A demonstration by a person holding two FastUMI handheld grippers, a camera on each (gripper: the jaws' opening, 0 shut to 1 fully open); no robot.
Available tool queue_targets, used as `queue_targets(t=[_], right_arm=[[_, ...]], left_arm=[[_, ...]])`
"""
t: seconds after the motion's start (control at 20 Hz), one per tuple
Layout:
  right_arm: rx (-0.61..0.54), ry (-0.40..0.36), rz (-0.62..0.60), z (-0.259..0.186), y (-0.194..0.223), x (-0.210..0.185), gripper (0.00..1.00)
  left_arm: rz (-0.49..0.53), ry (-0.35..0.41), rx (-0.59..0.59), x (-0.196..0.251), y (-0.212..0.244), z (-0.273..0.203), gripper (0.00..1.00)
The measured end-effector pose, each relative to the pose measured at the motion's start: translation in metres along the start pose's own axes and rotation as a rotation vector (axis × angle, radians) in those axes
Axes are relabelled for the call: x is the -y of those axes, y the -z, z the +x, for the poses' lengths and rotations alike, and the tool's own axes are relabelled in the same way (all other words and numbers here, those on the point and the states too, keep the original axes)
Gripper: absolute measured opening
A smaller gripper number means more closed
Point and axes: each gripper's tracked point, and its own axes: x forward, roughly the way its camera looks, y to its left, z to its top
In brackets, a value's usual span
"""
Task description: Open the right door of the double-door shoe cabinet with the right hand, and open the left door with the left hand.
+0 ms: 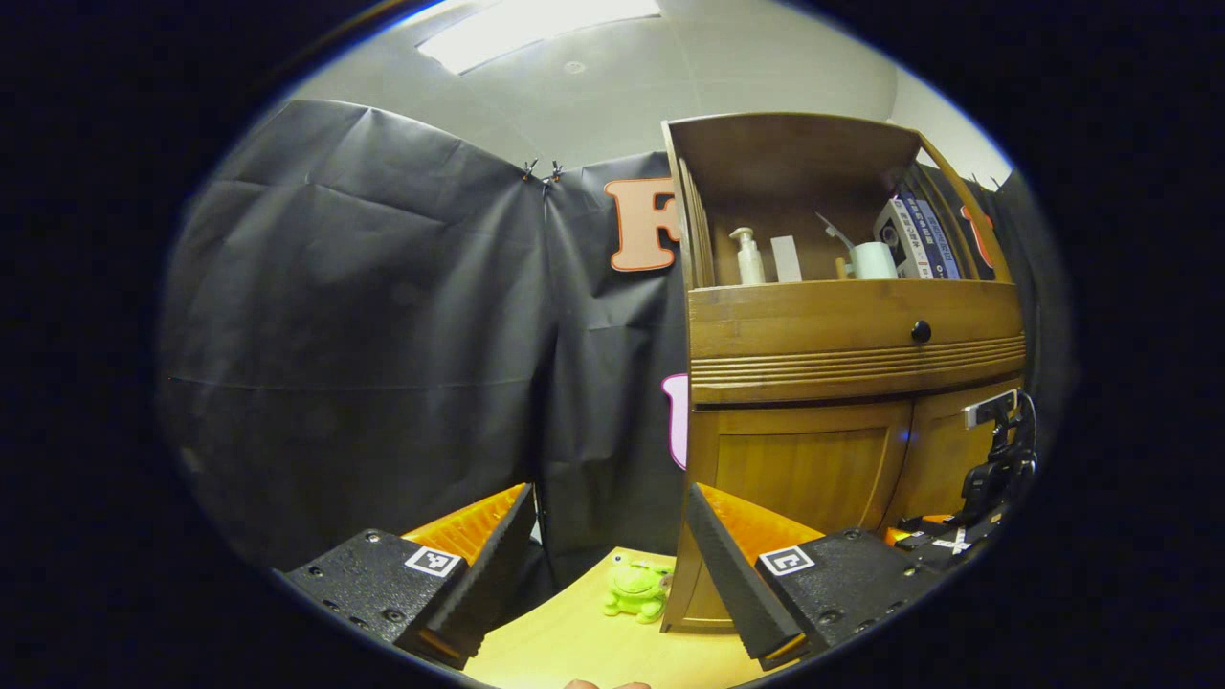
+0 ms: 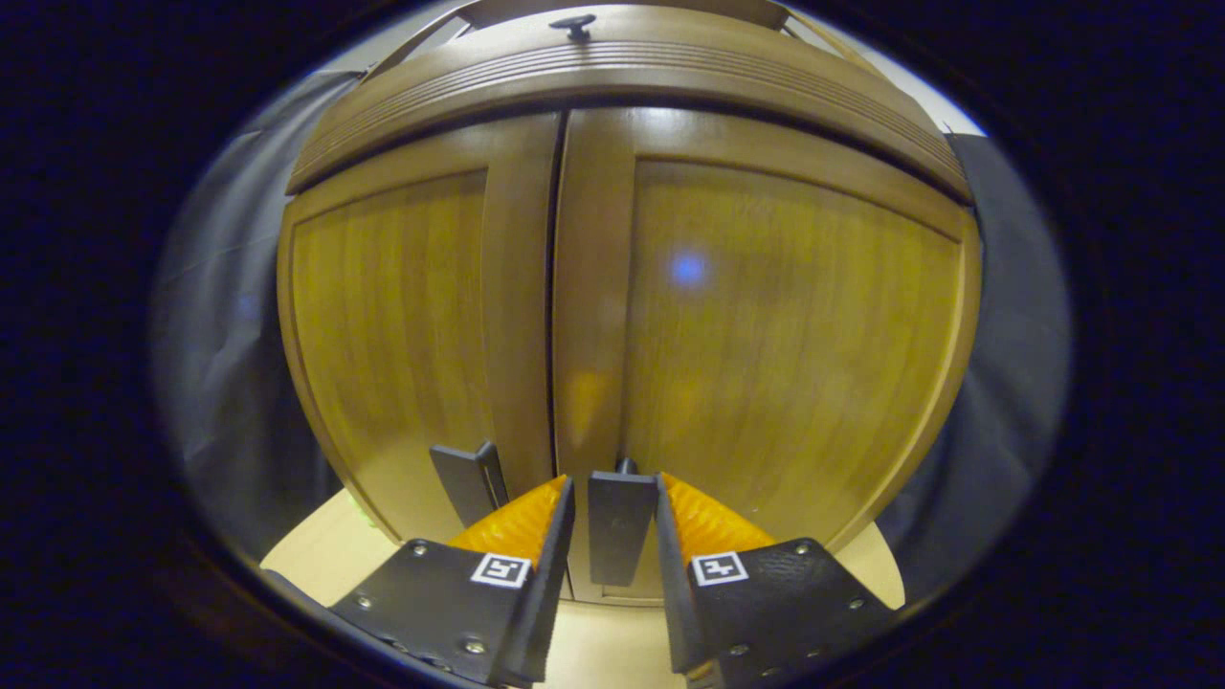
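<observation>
Your right gripper [image 2: 612, 522] straddles the right door's handle [image 2: 620, 526], fingers beside it with a gap on the left, so not yet clamped; pull now and it may slip off; both doors [image 2: 794, 325] look closed; your left gripper [image 1: 608, 550] hangs open, well off the left handle [image 2: 469, 478].
</observation>
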Motion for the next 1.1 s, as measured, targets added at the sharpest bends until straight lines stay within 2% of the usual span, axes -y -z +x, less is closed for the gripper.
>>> queue_targets(t=[0.2,0.25,0.3,0.4,0.45,0.6,0.7,1.1], right_arm=[[-0.009,0.013,-0.009,0.001,-0.001,0.002,0.49],[0.001,0.011,0.017,0.017,0.0,0.002,0.42],[0.001,0.018,0.021,-0.001,-0.006,0.004,0.34],[0.013,0.021,0.027,-0.004,-0.007,0.005,0.34],[0.019,0.018,0.036,-0.006,-0.01,0.006,0.3],[0.006,0.019,0.05,-0.003,-0.006,0.005,0.31],[0.009,0.03,0.054,-0.004,-0.01,0.006,0.3],[0.023,0.053,0.075,-0.002,-0.009,0.007,0.3]], left_arm=[[-0.008,-0.021,-0.01,-0.006,0.004,-0.001,0.95],[-0.011,-0.021,-0.012,-0.006,0.004,0.0,0.95],[-0.016,-0.02,-0.013,-0.005,0.005,0.0,0.95],[-0.021,-0.013,-0.015,-0.003,0.007,0.001,0.96],[-0.024,-0.008,-0.016,-0.001,0.008,0.001,0.95],[-0.032,0.004,-0.017,0.003,0.009,0.0,0.98],[-0.035,0.011,-0.018,0.004,0.009,-0.002,0.95],[-0.045,0.046,-0.026,0.01,0.012,-0.01,0.96]])
